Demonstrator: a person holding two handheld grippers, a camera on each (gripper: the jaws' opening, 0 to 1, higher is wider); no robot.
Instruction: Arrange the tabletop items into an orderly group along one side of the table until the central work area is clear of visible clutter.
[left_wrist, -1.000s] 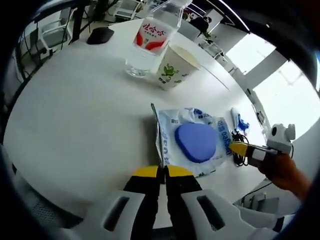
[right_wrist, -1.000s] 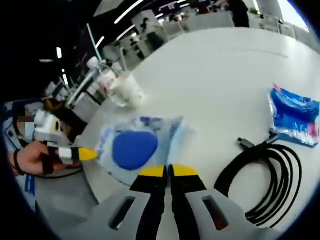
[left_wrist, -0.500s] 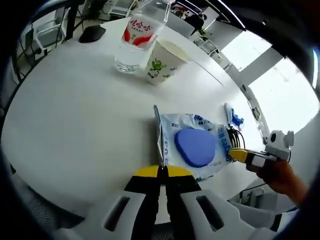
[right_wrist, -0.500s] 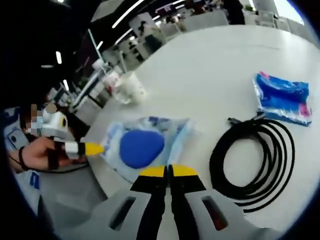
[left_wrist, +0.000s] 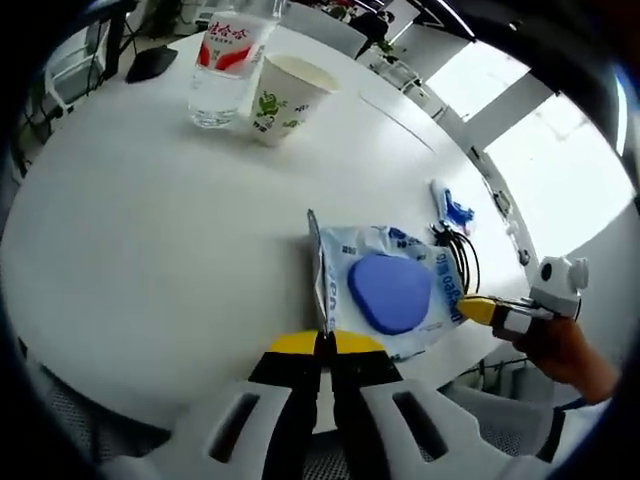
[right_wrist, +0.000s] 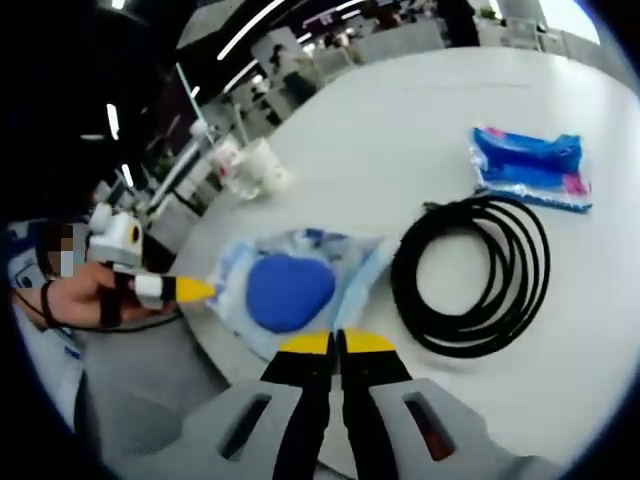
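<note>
Table (left_wrist: 150, 250): white and round; items were spread across it, with a broad bare stretch on one side.
Wipes packet (left_wrist: 385, 290): clear and blue wrapper with a blue oval lid, lying flat near the table's edge; also seen in the right gripper view (right_wrist: 290, 290).
Left hand-held gripper (left_wrist: 327, 342): jaws were pressed together on the packet's near edge seam, which stood up between the yellow tips.
Right hand-held gripper (right_wrist: 336, 342): jaws were clenched at the packet's opposite edge; whether wrapper was actually pinched between them could not be told. Its yellow tip was seen touching the packet's far end in the left gripper view (left_wrist: 478, 308).
Water bottle (left_wrist: 225, 60): upright, red and white label, well apart from the packet.
Paper cup (left_wrist: 285, 95): upright just beside the bottle, printed with a green figure.
Black cable (right_wrist: 470, 275): coiled flat, just beside the packet.
Blue pouch (right_wrist: 530, 165): flat, beyond the cable.
Dark object (left_wrist: 150, 62): at the far table edge; kind not told.
Step in hand: judged to be the moving of the packet, held from both ends, towards a grouping spot.
Progress: judged early; cable, pouch and packet were not yet grouped.
Next move: a level carry or slide towards the bottle and cup was called for, with both ends kept in step so the thin wrapper would not slip or tear.
</note>
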